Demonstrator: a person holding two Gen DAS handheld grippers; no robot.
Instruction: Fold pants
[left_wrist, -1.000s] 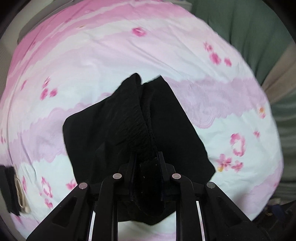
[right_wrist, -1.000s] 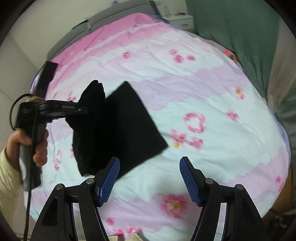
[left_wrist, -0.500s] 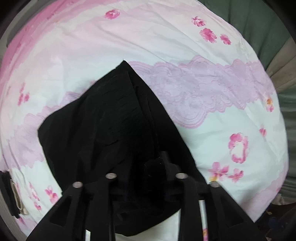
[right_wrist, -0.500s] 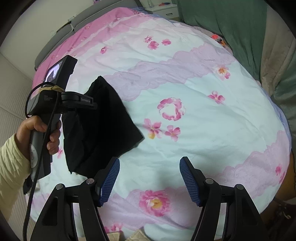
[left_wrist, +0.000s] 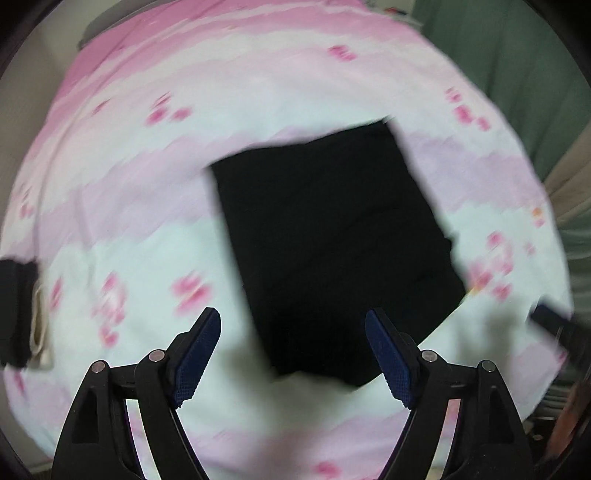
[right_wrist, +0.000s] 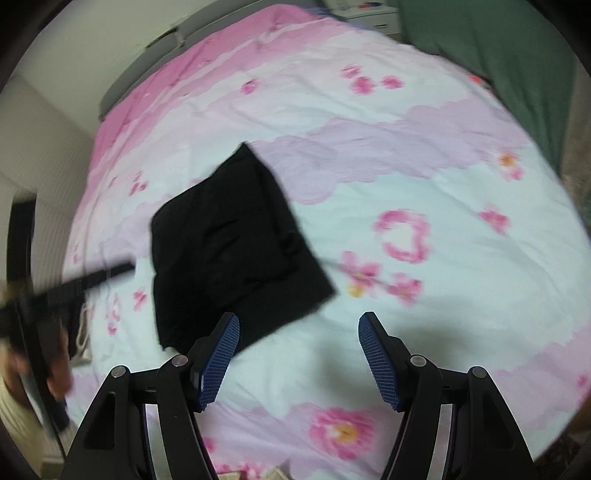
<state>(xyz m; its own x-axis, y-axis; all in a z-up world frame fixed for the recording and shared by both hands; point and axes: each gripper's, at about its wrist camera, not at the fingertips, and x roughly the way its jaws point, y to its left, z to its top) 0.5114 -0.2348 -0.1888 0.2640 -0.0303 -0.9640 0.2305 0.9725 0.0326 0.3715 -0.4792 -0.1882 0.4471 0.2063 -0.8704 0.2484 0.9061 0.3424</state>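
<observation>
The black pants (left_wrist: 332, 240) lie on the floral bedspread (left_wrist: 147, 166) as a compact folded rectangle, so folding appears essentially complete. The left gripper (left_wrist: 293, 354), its jaws having just opened, holds nothing; the right gripper (right_wrist: 299, 358) also stands open and empty. Bare bedspread surrounds all 4 edges, leaving open room to withdraw.

Black fingers (left_wrist: 195, 354) — blue ribbed pads (right_wrist: 218, 358)

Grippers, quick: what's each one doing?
Left gripper: jaws have just been opening, nothing between them; pants released.
Right gripper: open, empty.
</observation>
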